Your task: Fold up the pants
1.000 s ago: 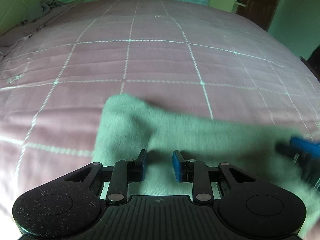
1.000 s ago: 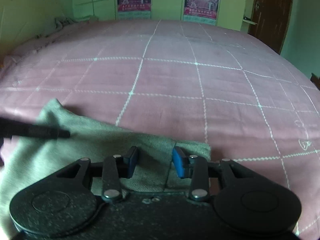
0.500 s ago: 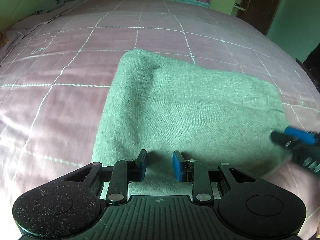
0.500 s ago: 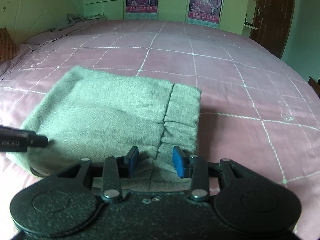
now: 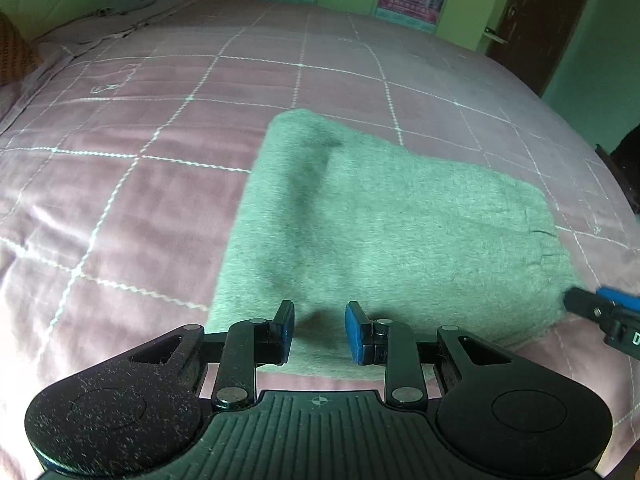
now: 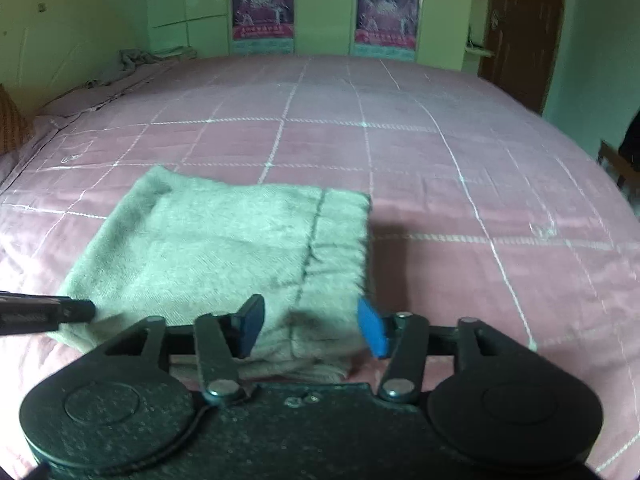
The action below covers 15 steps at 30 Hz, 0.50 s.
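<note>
The grey-green pants (image 5: 392,232) lie folded into a thick rectangle on the pink checked bed cover (image 5: 120,160). They also show in the right wrist view (image 6: 224,248), with the waistband seam at the right end. My left gripper (image 5: 320,334) is open and empty over the near edge of the pants. My right gripper (image 6: 312,328) is open wide and empty over the near edge at the waistband end. The right gripper's tip shows at the right edge of the left wrist view (image 5: 600,312). The left gripper's tip shows at the left edge of the right wrist view (image 6: 48,312).
The bed cover (image 6: 440,160) stretches far ahead and to both sides. Crumpled bedding (image 6: 148,58) lies at the far left corner. A dark wooden door (image 6: 524,28) stands at the far right, with posters (image 6: 262,8) on the green back wall.
Both grippers have drawn back toward me from the pants, which now lie flat and folded. The right gripper's jaws have opened wider.
</note>
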Motion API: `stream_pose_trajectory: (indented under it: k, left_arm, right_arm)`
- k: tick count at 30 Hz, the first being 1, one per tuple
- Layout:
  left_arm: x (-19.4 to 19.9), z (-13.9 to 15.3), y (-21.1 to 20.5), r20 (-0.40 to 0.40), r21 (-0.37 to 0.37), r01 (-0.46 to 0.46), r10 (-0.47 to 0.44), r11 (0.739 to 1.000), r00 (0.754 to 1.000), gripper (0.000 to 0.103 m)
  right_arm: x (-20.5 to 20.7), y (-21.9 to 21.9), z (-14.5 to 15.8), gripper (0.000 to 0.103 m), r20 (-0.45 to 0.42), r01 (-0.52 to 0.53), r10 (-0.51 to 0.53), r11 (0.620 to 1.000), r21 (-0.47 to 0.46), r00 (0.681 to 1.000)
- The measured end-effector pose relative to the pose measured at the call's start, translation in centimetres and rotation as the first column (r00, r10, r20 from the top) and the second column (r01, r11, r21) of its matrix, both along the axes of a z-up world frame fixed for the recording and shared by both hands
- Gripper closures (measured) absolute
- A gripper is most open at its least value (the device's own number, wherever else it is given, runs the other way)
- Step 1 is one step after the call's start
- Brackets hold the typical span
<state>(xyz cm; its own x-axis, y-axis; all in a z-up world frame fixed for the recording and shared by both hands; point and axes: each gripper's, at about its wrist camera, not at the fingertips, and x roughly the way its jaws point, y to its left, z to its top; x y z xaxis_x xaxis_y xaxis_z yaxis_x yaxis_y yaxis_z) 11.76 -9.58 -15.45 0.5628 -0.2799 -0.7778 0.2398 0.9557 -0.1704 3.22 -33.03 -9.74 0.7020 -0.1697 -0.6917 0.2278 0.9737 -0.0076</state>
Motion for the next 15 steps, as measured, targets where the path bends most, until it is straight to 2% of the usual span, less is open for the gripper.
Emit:
stream_pose_trajectory:
  k: [4, 12, 15]
  left_arm:
    - [0.5, -0.6, 0.6, -0.025, 0.005, -0.020, 0.020, 1.000, 0.999, 0.075]
    - [1.8, -1.1, -0.1, -0.033, 0.025, -0.018, 0.019, 1.000, 0.999, 0.074]
    - [2.3, -0.9, -0.1, -0.029, 0.027, -0.021, 0.021, 0.999, 0.999, 0.074]
  right_arm:
    - [-1.1, -1.7, -0.9, 0.042, -0.027, 0.049, -0.048, 0.997, 0.059, 0.998]
    - [-0.9, -4.0, -2.2, 0.037, -0.043, 0.080, -0.074, 0.984, 0.162, 0.996]
    - [-0.6, -4.5, -2.0, 0.035, -0.022, 0.084, -0.081, 0.979, 0.184, 0.996]
